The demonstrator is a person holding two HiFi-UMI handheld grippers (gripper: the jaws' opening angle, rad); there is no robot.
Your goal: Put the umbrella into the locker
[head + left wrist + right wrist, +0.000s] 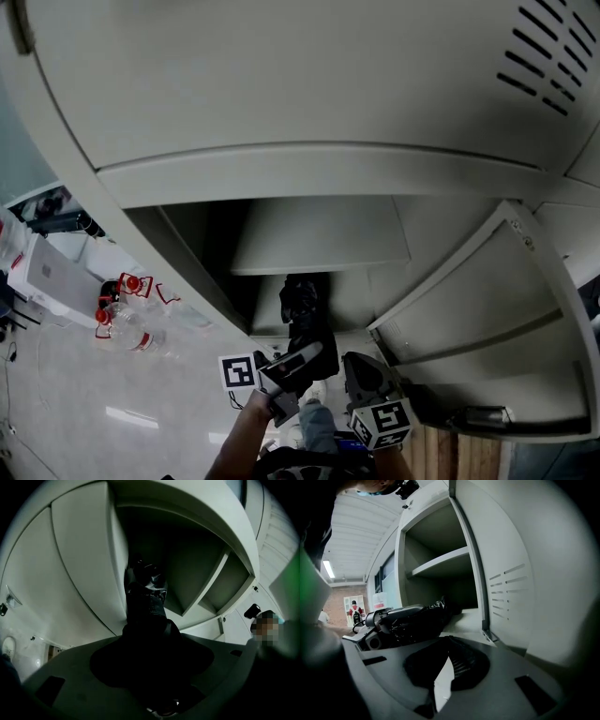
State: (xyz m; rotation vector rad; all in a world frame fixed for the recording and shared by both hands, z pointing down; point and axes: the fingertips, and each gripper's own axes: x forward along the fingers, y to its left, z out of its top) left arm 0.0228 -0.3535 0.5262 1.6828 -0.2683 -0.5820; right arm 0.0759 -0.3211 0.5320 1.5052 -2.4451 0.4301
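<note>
Left tool [302,358] holds umbrella [302,305] pointing lengthwise into locker [319,173].

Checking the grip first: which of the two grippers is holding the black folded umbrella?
The left gripper: its jaws are closed on the black folded umbrella, pointing into the open grey locker. The right gripper beside it holds nothing.

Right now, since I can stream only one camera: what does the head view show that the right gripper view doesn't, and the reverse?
Head view only: bottles on the floor. Right gripper view only: the ceiling and its light. Both: the open locker, its shelf, and the umbrella held in the left gripper.
</note>
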